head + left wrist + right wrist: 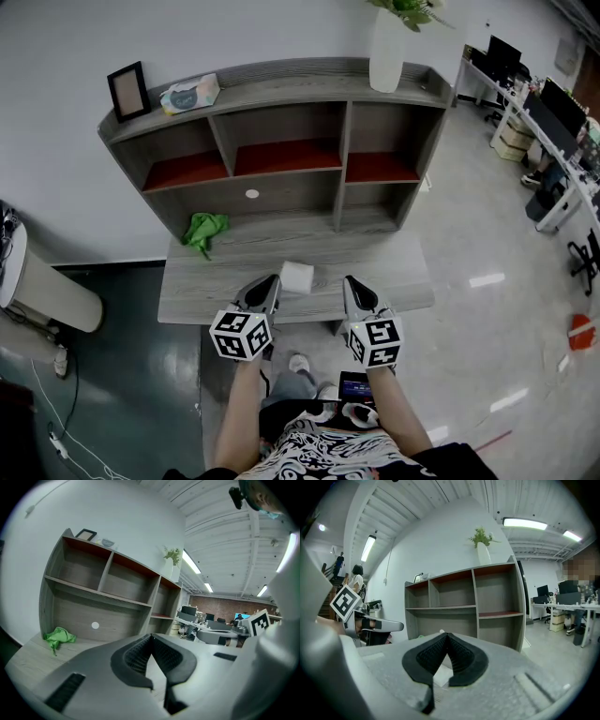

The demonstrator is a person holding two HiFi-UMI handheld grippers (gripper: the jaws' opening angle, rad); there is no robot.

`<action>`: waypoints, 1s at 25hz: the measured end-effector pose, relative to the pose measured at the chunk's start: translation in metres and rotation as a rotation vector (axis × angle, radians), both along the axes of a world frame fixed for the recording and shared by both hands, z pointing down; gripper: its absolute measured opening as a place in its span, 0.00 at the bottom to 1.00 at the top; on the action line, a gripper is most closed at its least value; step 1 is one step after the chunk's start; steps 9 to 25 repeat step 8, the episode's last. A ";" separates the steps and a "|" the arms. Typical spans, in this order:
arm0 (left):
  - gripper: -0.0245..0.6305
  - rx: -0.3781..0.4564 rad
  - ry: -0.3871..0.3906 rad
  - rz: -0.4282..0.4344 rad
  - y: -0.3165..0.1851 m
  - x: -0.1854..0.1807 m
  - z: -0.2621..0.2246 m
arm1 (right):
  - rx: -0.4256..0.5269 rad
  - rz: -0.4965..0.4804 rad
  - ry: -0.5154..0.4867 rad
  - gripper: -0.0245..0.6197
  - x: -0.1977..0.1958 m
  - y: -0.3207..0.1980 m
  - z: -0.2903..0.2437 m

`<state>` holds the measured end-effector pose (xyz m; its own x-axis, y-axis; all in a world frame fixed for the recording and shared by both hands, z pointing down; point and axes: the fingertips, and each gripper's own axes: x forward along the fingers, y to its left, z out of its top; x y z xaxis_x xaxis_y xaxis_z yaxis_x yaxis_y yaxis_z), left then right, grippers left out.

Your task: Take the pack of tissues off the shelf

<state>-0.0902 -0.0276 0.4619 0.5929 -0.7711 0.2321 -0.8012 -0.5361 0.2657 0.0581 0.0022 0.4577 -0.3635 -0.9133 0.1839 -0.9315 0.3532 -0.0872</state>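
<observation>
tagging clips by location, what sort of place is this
Probably an open-plan office: desk monitors lined up at the right, an office chair, ceiling strip lights, and a grey wooden shelf unit.

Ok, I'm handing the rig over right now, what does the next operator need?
Left gripper: shut, empty, low over the grey desk's front edge.
Right gripper: shut, empty, beside it.
The pale blue-green pack of tissues lies on the grey wooden shelf unit's top board, beside the black picture frame.
Done: nothing yet.
Left: reach up, grip the pack, lift it off.
</observation>
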 end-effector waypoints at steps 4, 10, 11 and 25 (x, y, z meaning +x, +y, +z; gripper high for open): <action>0.05 0.007 -0.006 -0.012 -0.004 -0.004 0.000 | -0.002 -0.007 0.007 0.05 -0.001 0.002 0.002; 0.05 0.006 -0.008 -0.024 -0.008 -0.005 0.000 | -0.007 0.009 0.006 0.05 0.008 0.002 0.004; 0.05 0.006 -0.008 -0.024 -0.008 -0.005 0.000 | -0.007 0.009 0.006 0.05 0.008 0.002 0.004; 0.05 0.006 -0.008 -0.024 -0.008 -0.005 0.000 | -0.007 0.009 0.006 0.05 0.008 0.002 0.004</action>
